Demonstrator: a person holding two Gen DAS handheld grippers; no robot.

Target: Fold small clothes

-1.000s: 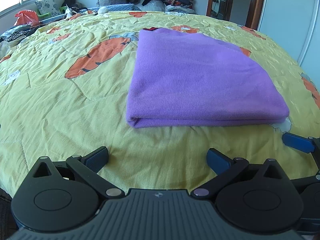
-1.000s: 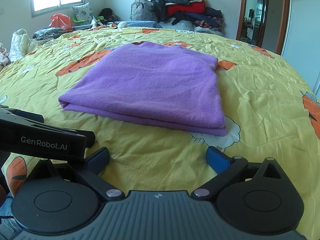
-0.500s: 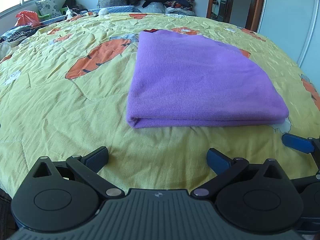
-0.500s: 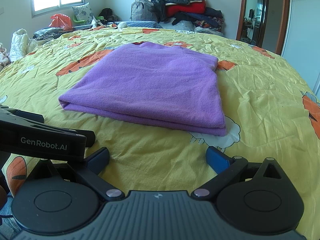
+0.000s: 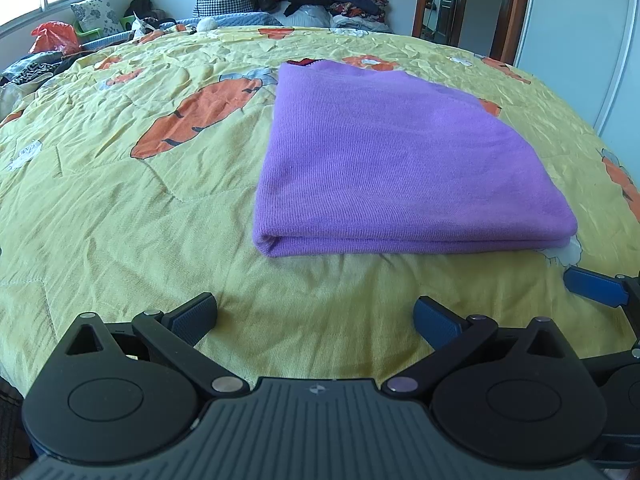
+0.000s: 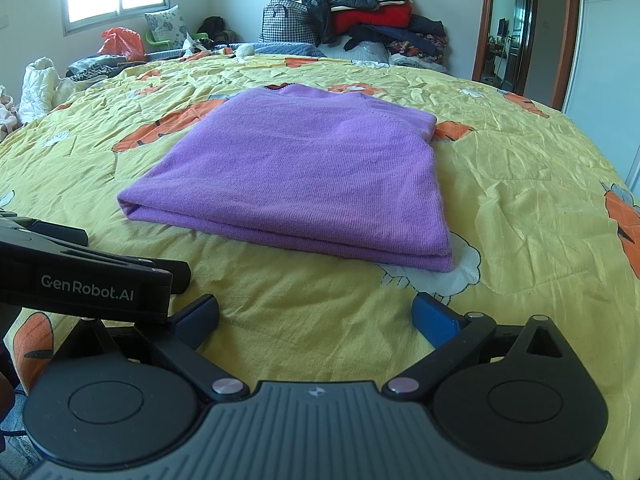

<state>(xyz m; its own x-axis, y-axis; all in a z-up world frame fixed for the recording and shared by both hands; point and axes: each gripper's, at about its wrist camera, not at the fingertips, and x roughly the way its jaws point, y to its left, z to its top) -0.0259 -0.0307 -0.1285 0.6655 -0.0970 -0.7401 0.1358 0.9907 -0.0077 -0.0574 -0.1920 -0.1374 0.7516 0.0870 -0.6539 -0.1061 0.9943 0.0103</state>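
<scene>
- While both cameras sit low over the bed [image 5: 100, 216], the near fold of the purple garment [image 5: 392, 168] faces the left wrist view, and what lies between its layers is hidden.
- Folded into a flat rectangle, the purple garment [image 6: 312, 176] rests on the yellow carrot-print bedspread [image 6: 520, 184], near the middle of the bed, well ahead of both tools.
- A dark sliver with a red edge peeks out at the garment's far edge; too small to say what it is.
- Left hand-held gripper [image 5: 316, 316]: fingers spread wide, nothing between them, only bedspread under the gap, clear of the garment's near edge.
- Right hand-held gripper [image 6: 316, 316]: likewise released, blue pads apart over bare bedspread, short of the garment's corner.
- At the right edge of the left view, one blue finger of the right tool pokes in, the rest cut off by the frame.
- At the left of the right view, a black bar marked GenRobot.AI crosses in front of the left pad and hides part of it.
- Far behind, a heap of clothes [image 6: 368, 12] with a checked bag [image 6: 284, 20] is stacked against the wall; individual pieces are hard to separate.
- An orange plastic bag [image 6: 120, 42] sits by the window, contents unseen.
- Compared with a second ago, the left view has crept slightly nearer the garment; the right view looks unchanged, and the fold has not shifted.
</scene>
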